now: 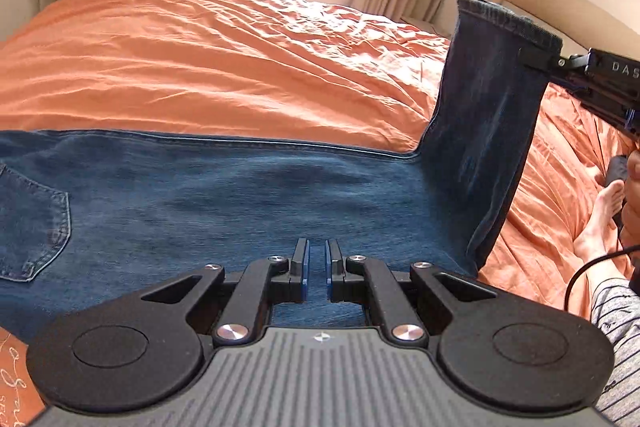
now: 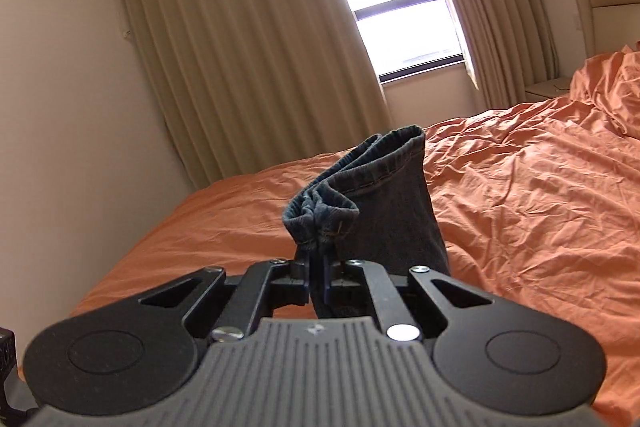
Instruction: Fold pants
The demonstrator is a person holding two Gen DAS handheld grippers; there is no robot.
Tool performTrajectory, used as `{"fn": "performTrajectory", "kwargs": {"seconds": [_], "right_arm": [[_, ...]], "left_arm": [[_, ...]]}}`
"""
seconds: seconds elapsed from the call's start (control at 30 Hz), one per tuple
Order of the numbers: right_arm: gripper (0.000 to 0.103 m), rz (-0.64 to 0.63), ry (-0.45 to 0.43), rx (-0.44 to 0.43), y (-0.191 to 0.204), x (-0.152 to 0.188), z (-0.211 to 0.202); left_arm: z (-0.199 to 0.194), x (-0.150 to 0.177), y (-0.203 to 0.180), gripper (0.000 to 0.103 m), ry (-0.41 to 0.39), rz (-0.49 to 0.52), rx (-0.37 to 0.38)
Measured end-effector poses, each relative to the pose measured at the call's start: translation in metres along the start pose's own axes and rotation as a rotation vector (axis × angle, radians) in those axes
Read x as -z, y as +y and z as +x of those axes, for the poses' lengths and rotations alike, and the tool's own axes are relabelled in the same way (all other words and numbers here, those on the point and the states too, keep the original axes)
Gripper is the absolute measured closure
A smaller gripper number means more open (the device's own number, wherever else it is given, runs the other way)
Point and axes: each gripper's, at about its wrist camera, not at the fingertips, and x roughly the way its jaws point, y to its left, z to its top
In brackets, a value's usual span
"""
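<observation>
the jeans (image 1: 248, 195) lie flat across the near side of the bed (image 1: 200, 67), back pocket (image 1: 36, 227) off to the left, with the leg ends (image 1: 492, 99) lifted upright off the orange cover at the right. the right gripper (image 2: 318, 259) has its fingers closed on the bunched hems (image 2: 320, 215), and the hold looks like a pinch at one edge only, with the far edge of the cuff standing free. if that pinch slips, or catches only one layer, the legs would likely drop or part before the fold comes over. the left gripper (image 1: 317, 267) hangs low over the thigh area, fingers nearly together with a slim gap and nothing between them; whether it presses the denim i cannot tell. if it does not pin the cloth, pulling the hems toward the waist could drag the whole garment and skew the crease. the rumpled cover may also catch the fabric.
</observation>
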Motion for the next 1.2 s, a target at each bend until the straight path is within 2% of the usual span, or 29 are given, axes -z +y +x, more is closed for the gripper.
{"fn": "performTrajectory", "kwargs": {"seconds": [0.1, 0.2, 0.37, 0.4, 0.5, 0.6, 0.67, 0.77, 0.87, 1.07, 1.13, 1.2], "right_arm": [[0.102, -0.024, 0.071, -0.054, 0.031, 0.032, 0.035], [0.102, -0.079, 0.215, -0.099, 0.060, 0.082, 0.075], [0.101, -0.198, 0.424, -0.080, 0.089, 0.155, 0.114], [0.099, -0.194, 0.449, -0.072, 0.090, 0.161, 0.116], [0.084, -0.165, 0.503, -0.093, 0.083, 0.170, 0.123], [0.072, -0.124, 0.533, -0.129, 0.078, 0.166, 0.117], [0.071, -0.082, 0.539, -0.141, 0.070, 0.154, 0.109], [0.064, -0.041, 0.493, -0.119, 0.053, 0.135, 0.092], [0.063, 0.029, 0.447, -0.079, 0.022, 0.118, 0.085], [0.063, 0.163, 0.392, 0.005, -0.036, 0.106, 0.080], [0.062, 0.197, 0.386, 0.025, -0.055, 0.102, 0.080], [0.063, 0.220, 0.379, 0.039, -0.065, 0.099, 0.078]], "left_arm": [[-0.005, 0.004, 0.026, 0.097, -0.012, -0.073, 0.013], [-0.009, 0.008, 0.052, 0.097, -0.009, -0.128, 0.019], [-0.005, 0.015, 0.084, 0.096, 0.006, -0.194, 0.040], [-0.004, 0.016, 0.091, 0.091, 0.006, -0.214, 0.056], [0.004, 0.017, 0.109, 0.075, 0.008, -0.293, 0.120], [0.022, 0.011, 0.124, 0.068, 0.025, -0.376, 0.191], [0.036, 0.005, 0.130, 0.065, 0.031, -0.417, 0.232], [0.059, -0.004, 0.135, 0.056, 0.019, -0.456, 0.266], [0.084, -0.009, 0.141, 0.056, 0.004, -0.497, 0.274], [0.140, -0.007, 0.152, 0.056, 0.069, -0.597, 0.336], [0.152, -0.007, 0.153, 0.059, 0.071, -0.596, 0.336], [0.157, -0.009, 0.151, 0.071, 0.060, -0.585, 0.322]]}}
